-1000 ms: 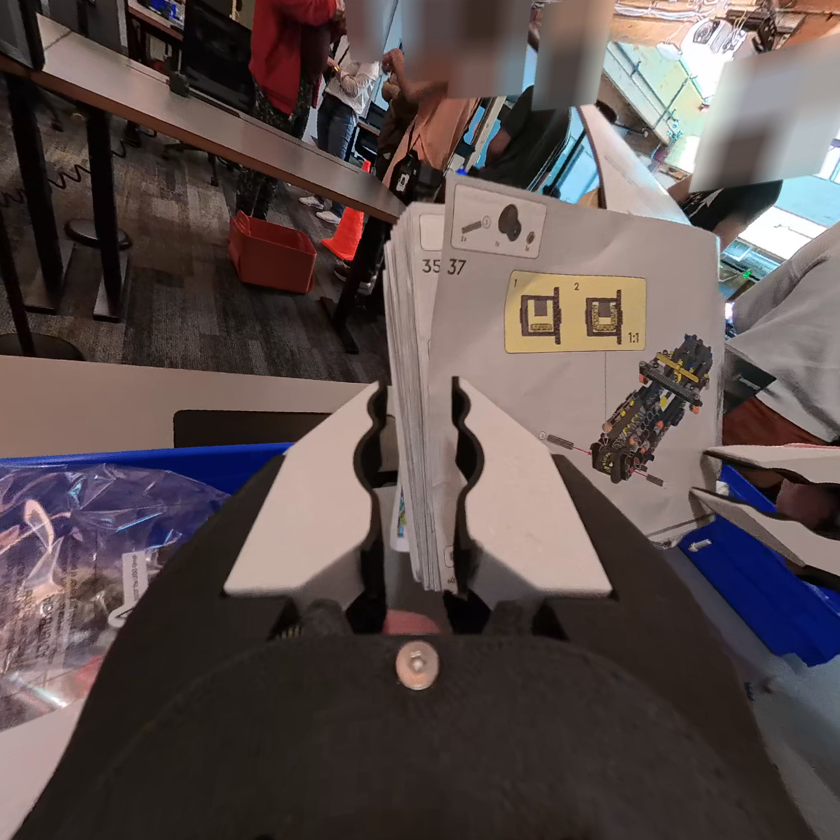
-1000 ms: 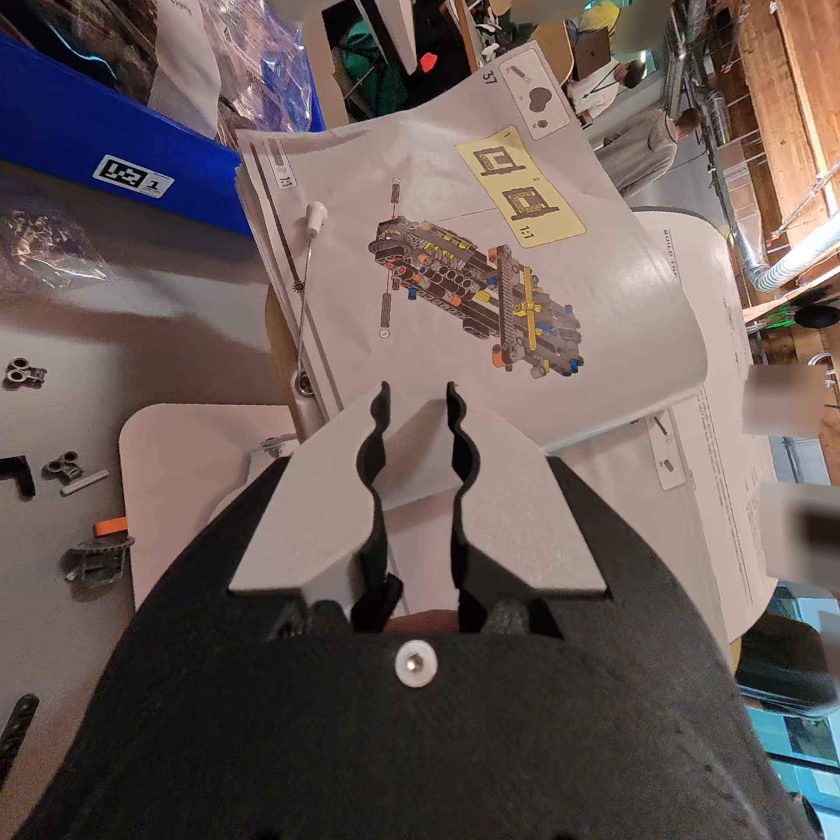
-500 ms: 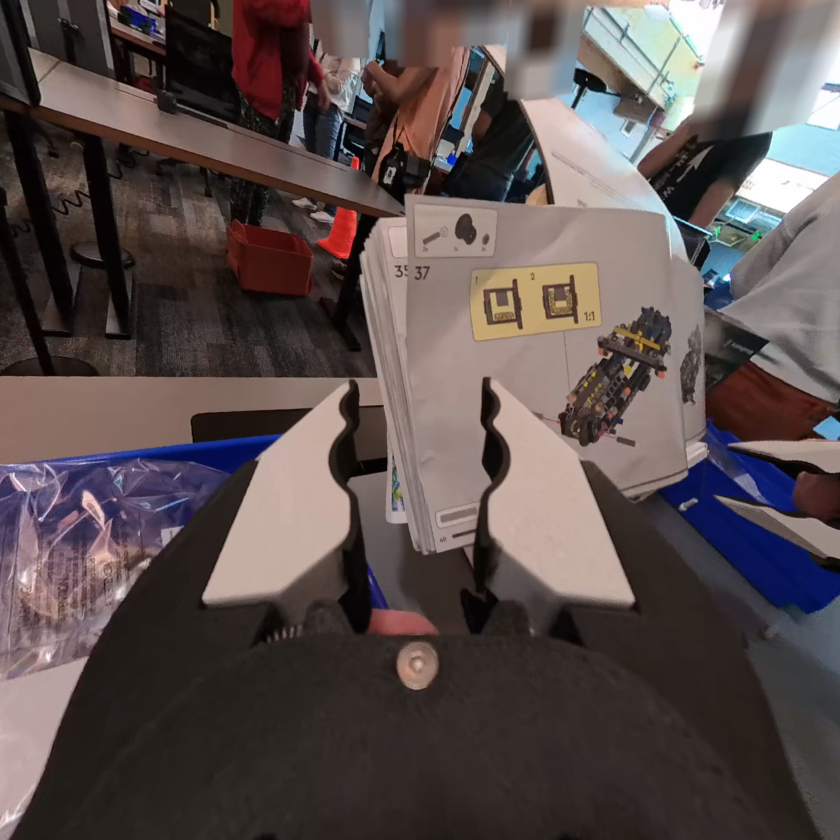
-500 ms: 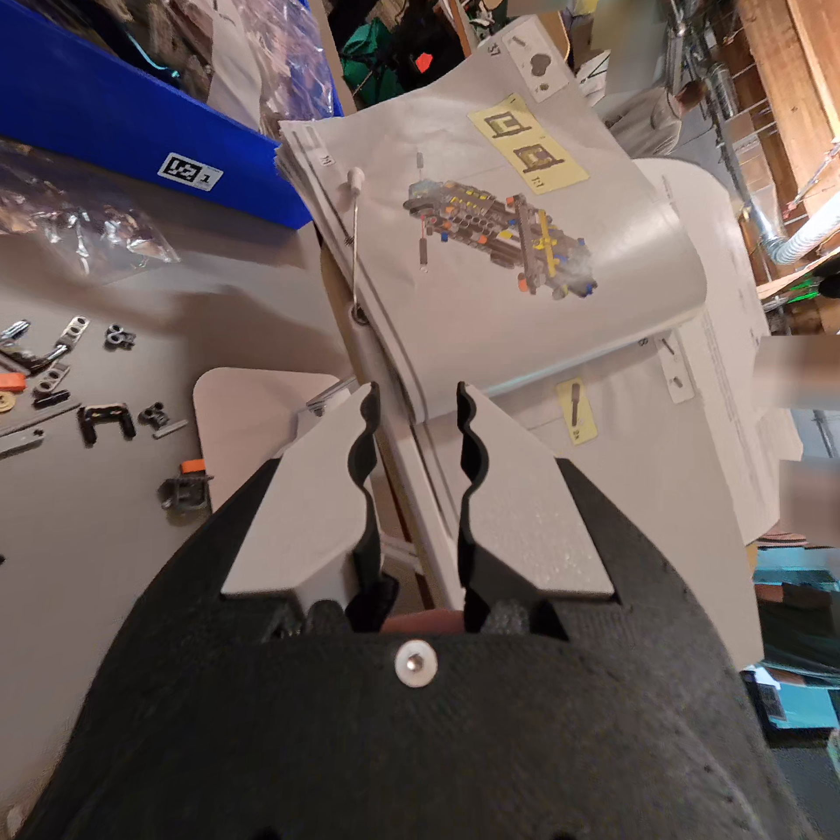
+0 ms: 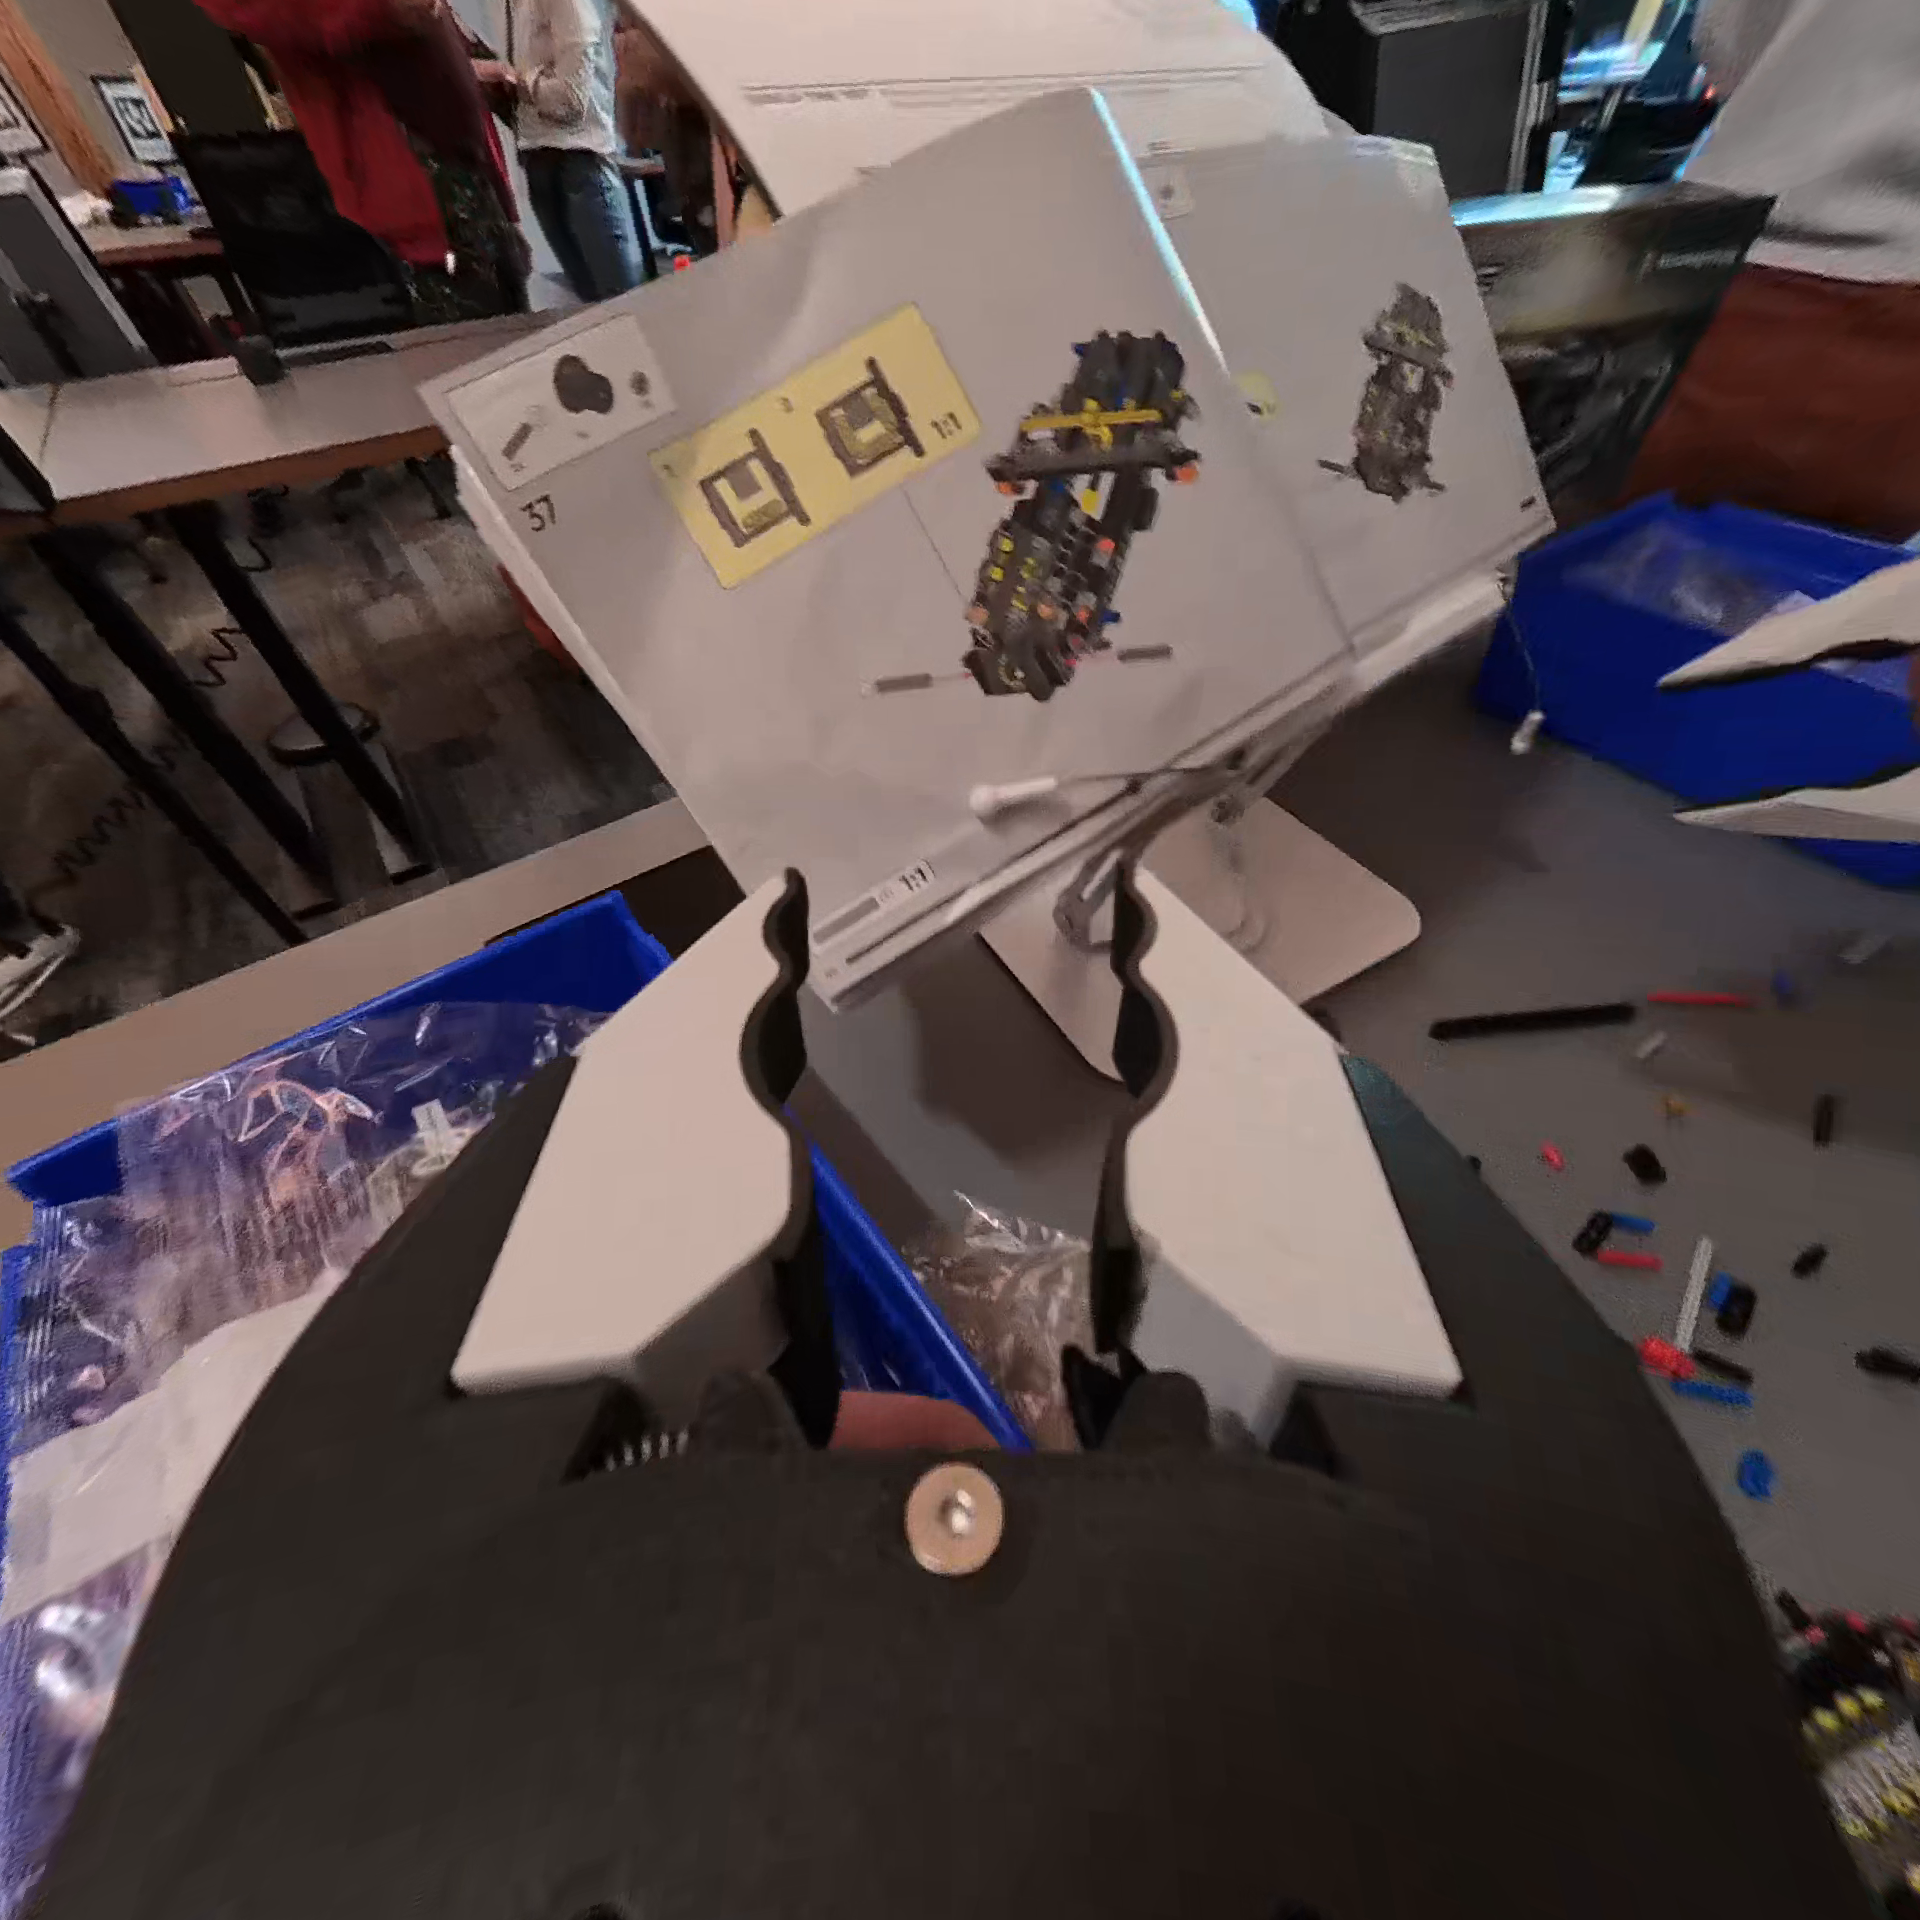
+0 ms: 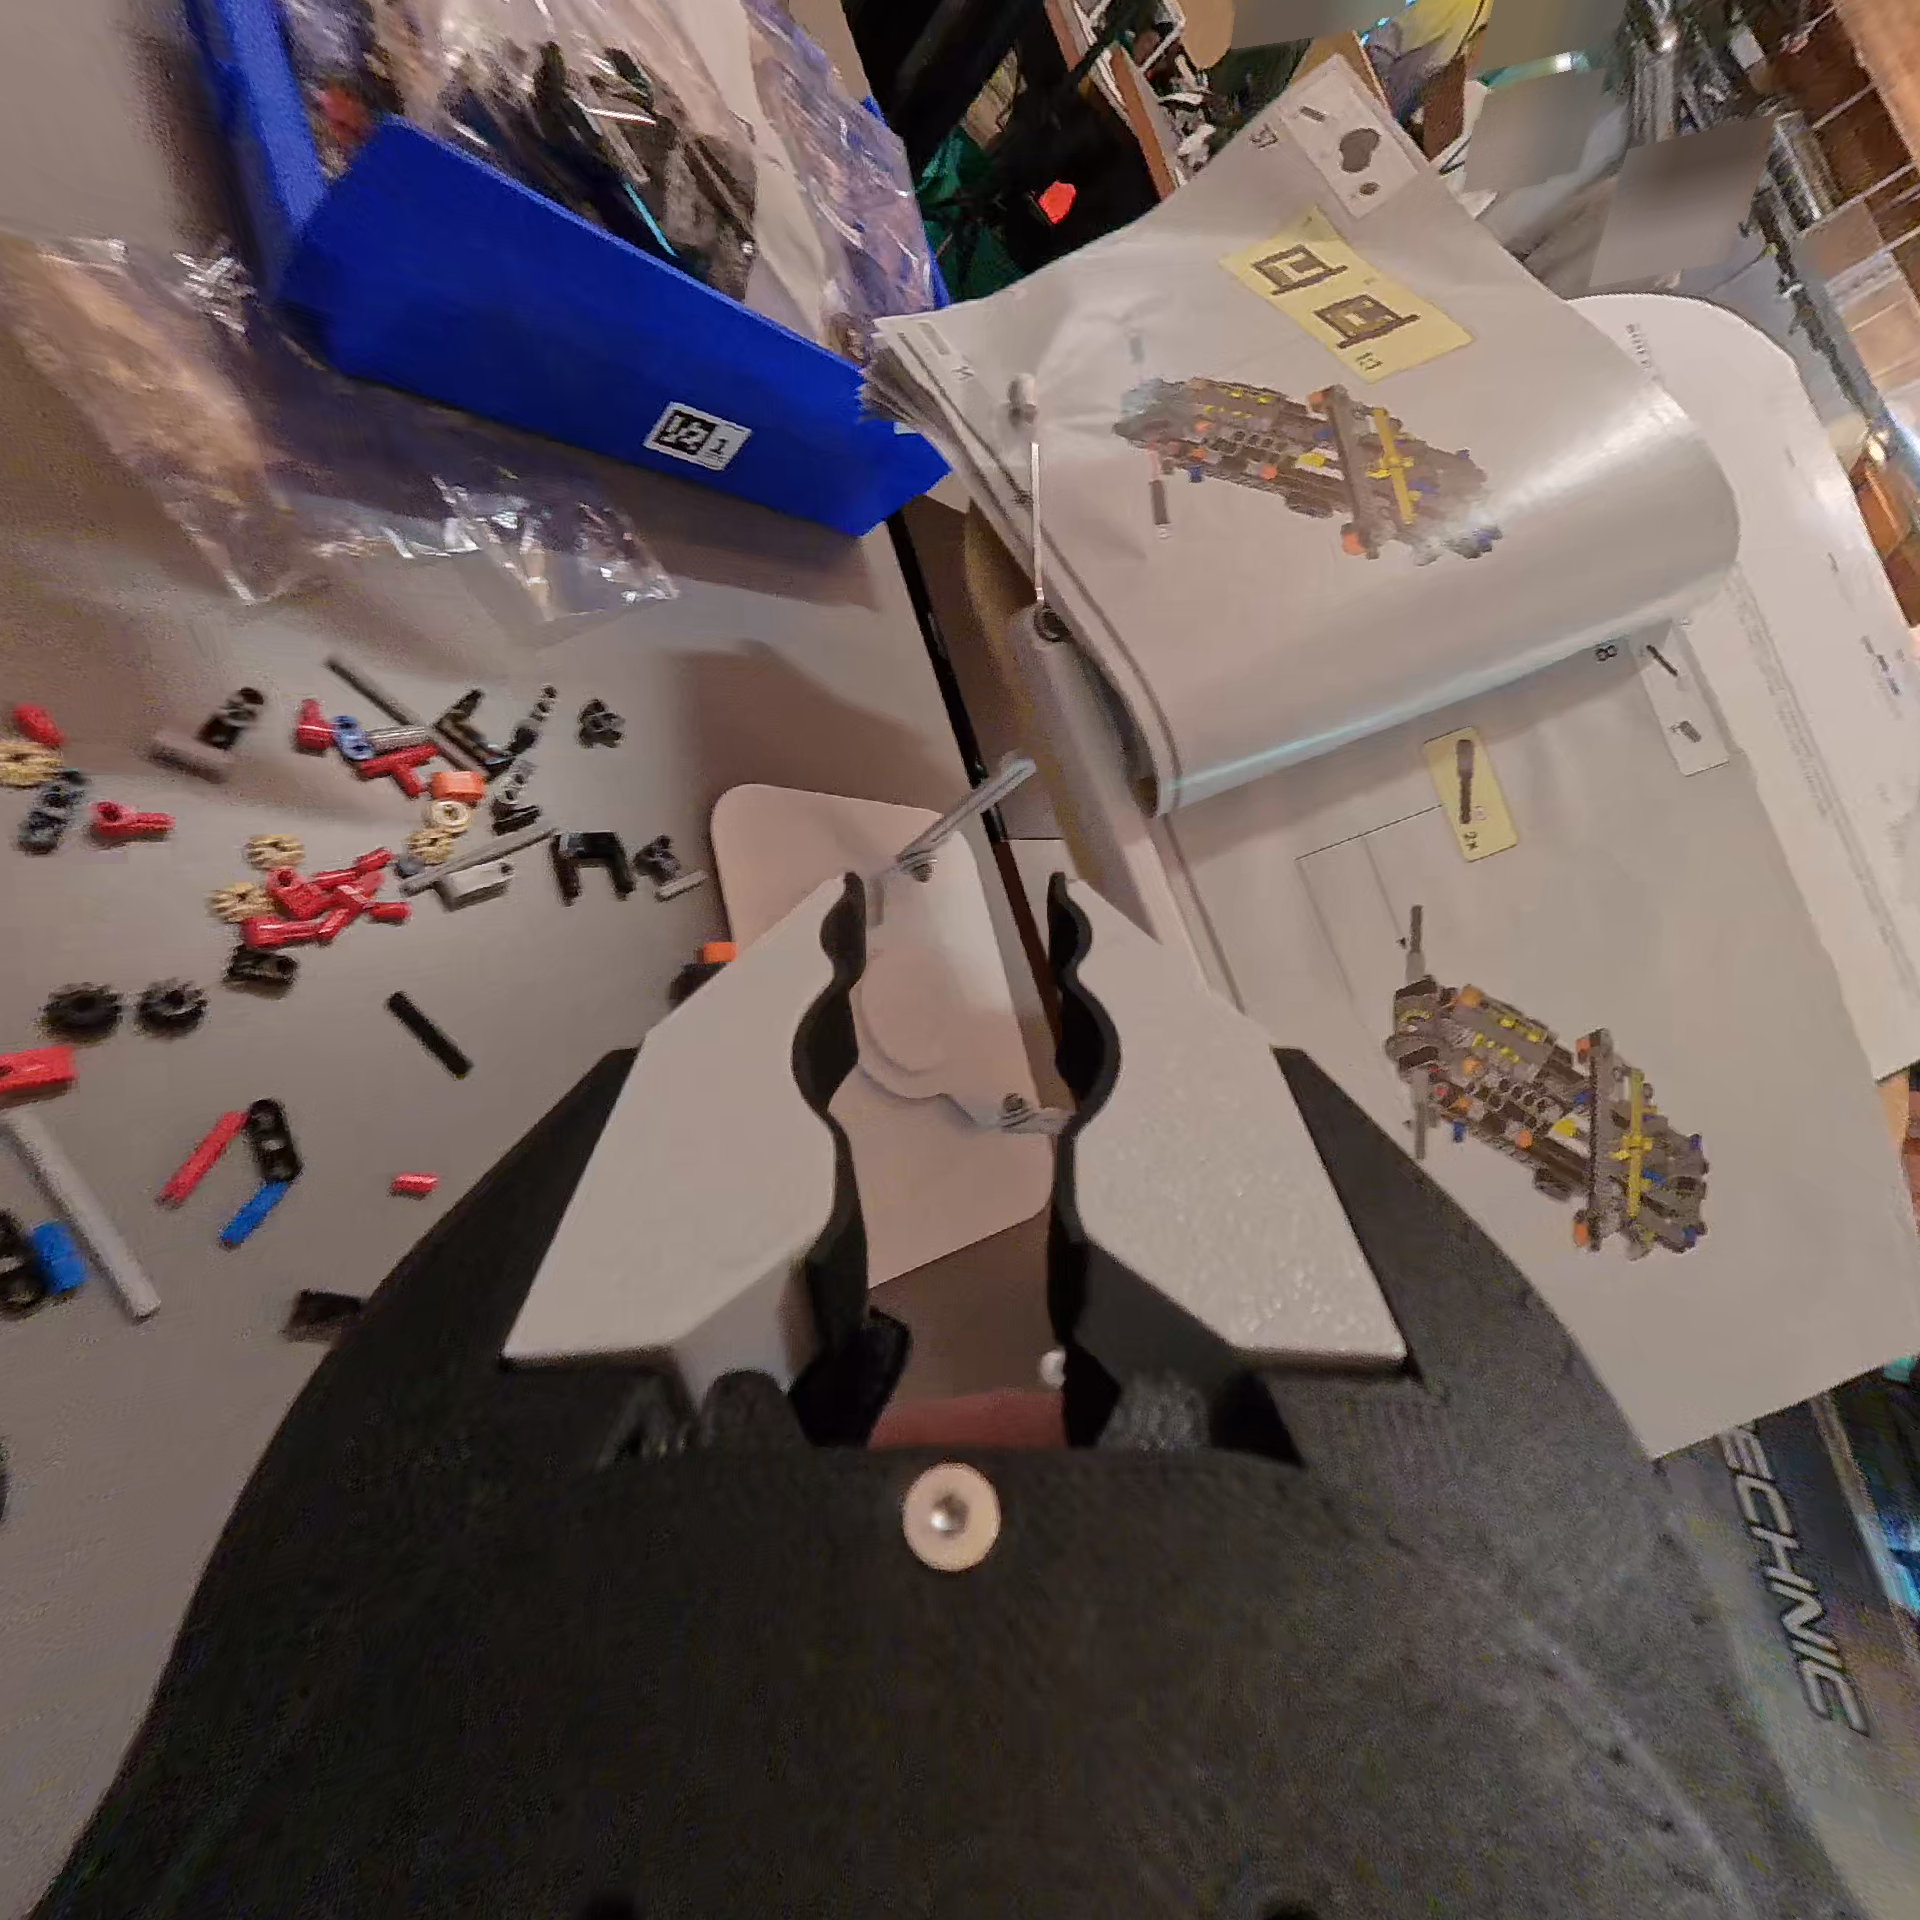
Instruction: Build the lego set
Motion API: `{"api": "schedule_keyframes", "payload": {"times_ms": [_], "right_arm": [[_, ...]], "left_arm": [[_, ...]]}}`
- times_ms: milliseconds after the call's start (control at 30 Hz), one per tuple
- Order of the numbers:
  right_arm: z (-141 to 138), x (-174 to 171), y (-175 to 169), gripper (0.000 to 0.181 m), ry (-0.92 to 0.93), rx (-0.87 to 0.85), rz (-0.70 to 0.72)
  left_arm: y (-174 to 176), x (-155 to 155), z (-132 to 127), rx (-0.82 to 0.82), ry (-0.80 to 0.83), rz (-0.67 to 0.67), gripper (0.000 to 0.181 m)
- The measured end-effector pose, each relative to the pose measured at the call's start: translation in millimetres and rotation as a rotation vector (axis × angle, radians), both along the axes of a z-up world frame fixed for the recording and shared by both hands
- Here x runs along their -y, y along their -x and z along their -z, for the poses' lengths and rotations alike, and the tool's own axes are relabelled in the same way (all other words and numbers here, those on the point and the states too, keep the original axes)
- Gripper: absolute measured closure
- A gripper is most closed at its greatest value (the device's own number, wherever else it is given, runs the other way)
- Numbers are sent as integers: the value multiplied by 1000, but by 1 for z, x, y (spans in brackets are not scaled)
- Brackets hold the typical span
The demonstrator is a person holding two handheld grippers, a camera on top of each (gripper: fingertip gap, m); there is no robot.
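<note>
The open instruction booklet [image 5: 935,540] rests tilted on a white stand [image 5: 1278,914], with a wire page holder [image 5: 1049,795] across its lower edge. My left gripper [image 5: 956,914] is open and empty, just short of the booklet's lower edge. In the right wrist view the booklet [image 6: 1351,499] shows beyond my right gripper [image 6: 956,904], which is open and empty over the stand's base [image 6: 790,842]. Loose lego pieces [image 6: 312,883] lie scattered on the grey table, and also show in the left wrist view [image 5: 1662,1247]. My right gripper's fingers [image 5: 1818,727] show at the right edge.
A blue bin [image 5: 582,966] with clear bags of parts sits under my left gripper; it shows far left in the right wrist view [image 6: 582,322]. A second blue bin [image 5: 1662,644] stands behind the stand. A clear bag [image 6: 208,436] lies on the table. People stand in the background. Across from one pair of fingers to the other is roughly 25 cm.
My left gripper let go of the booklet's pages, opened wide and drew back. My right gripper also opened and backed away from the page edge. The booklet now rests on its stand.
</note>
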State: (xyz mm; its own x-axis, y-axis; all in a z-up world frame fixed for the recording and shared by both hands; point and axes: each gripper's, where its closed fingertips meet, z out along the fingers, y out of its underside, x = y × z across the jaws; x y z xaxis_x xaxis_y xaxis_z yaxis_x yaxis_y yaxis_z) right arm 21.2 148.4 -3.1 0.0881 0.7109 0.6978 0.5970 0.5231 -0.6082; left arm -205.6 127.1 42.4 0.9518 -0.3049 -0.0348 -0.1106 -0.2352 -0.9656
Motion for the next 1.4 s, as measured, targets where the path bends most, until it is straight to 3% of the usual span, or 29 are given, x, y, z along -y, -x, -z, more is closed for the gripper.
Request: {"api": "schedule_keyframes", "payload": {"times_ms": [267, 633, 900, 1400], "right_arm": [[19, 49, -22, 154, 155, -21, -53], [53, 101, -43, 157, 275, -19, -68], [72, 131, -48, 154, 379, -46, -82], [106, 150, -57, 146, 471, -8, -59]], "left_arm": [[-32, 63, 36, -143, 67, 140, 123], [-61, 118, 92, -159, 182, 270, 120], [-72, 149, 136, -149, 269, 263, 117], [-72, 185, 173, -73, 283, 206, 108]]}}
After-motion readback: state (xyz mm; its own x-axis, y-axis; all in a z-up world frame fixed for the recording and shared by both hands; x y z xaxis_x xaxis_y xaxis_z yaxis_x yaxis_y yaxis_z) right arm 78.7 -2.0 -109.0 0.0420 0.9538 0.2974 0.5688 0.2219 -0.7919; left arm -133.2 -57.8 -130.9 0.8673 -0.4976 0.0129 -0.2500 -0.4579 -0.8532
